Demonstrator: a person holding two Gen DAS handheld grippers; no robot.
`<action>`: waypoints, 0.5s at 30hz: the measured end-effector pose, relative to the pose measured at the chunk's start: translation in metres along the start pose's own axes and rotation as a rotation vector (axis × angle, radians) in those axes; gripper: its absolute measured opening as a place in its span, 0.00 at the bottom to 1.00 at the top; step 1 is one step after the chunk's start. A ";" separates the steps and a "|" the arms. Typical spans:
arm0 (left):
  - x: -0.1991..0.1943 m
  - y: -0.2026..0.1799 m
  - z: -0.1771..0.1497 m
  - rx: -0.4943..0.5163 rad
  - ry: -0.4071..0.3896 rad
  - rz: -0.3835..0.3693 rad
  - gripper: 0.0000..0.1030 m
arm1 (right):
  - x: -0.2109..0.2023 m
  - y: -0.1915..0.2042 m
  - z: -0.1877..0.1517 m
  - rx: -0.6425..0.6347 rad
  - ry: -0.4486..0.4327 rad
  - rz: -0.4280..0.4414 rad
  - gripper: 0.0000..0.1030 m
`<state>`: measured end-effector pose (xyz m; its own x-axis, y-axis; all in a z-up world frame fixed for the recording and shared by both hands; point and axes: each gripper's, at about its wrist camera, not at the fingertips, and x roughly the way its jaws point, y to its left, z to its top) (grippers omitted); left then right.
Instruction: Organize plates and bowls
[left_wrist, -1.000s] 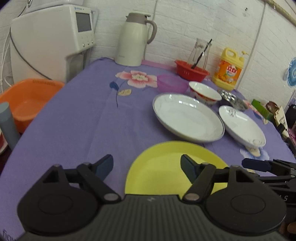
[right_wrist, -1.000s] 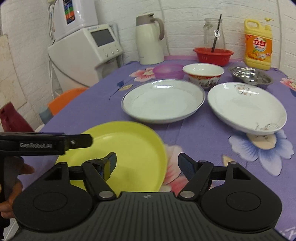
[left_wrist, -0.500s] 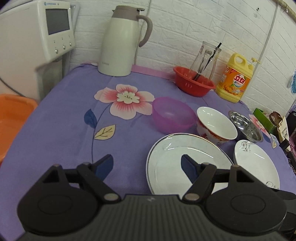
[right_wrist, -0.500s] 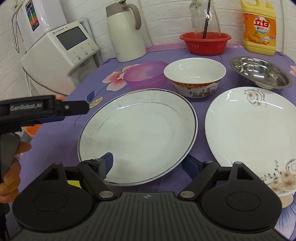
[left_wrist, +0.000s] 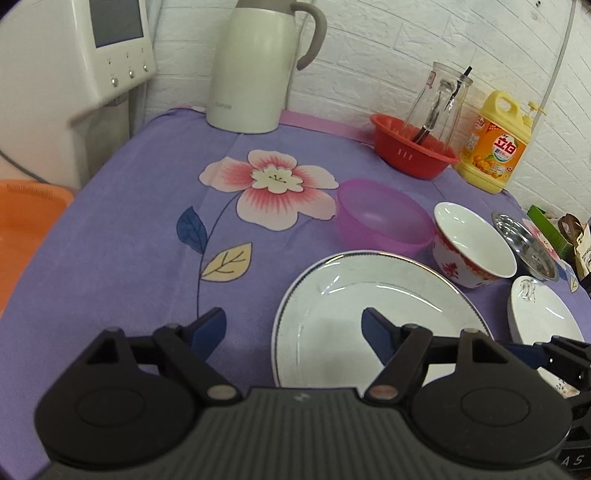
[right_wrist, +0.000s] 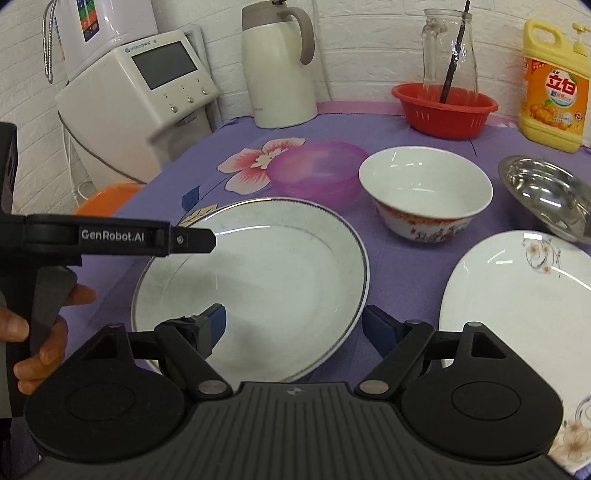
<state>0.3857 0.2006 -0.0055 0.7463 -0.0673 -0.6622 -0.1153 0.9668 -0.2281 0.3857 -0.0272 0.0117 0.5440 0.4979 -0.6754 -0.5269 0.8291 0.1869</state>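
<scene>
A large white plate (left_wrist: 354, 314) (right_wrist: 266, 288) with a dark rim lies on the purple cloth. My left gripper (left_wrist: 293, 328) hangs open over its left edge, holding nothing. Over the near part of the same plate my right gripper (right_wrist: 293, 325) is open and empty. Behind the plate sit a translucent purple bowl (left_wrist: 384, 218) (right_wrist: 317, 170) and a white bowl with red pattern (left_wrist: 472, 243) (right_wrist: 424, 192). A white floral plate (left_wrist: 539, 317) (right_wrist: 524, 306) lies to the right, and a steel dish (left_wrist: 524, 247) (right_wrist: 550, 192) behind it. The left gripper's body (right_wrist: 110, 236) shows in the right wrist view.
At the back stand a cream thermos jug (left_wrist: 255, 62), a red basket (left_wrist: 413, 151) with a glass jar, and a yellow detergent bottle (left_wrist: 495, 147). A white appliance (right_wrist: 140, 99) and an orange basin (left_wrist: 26, 221) are off the table's left side. A hand (right_wrist: 33, 325) holds the left gripper.
Both grippers moved forward across the table, past the yellow plate, which has left view. The white rimmed plate and the bowls are now much nearer. Jaws stayed open.
</scene>
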 end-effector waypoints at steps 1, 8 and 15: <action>0.004 0.000 0.000 0.001 0.007 -0.001 0.72 | 0.007 0.000 0.003 -0.011 0.008 -0.008 1.00; 0.013 -0.006 -0.007 0.057 0.018 0.021 0.69 | 0.021 0.002 0.001 -0.058 0.030 -0.025 1.00; 0.012 -0.027 -0.015 0.148 0.003 0.028 0.54 | 0.022 0.007 -0.003 -0.083 0.010 -0.057 1.00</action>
<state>0.3873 0.1704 -0.0182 0.7420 -0.0402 -0.6692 -0.0380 0.9941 -0.1018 0.3923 -0.0113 -0.0037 0.5683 0.4482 -0.6900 -0.5478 0.8318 0.0890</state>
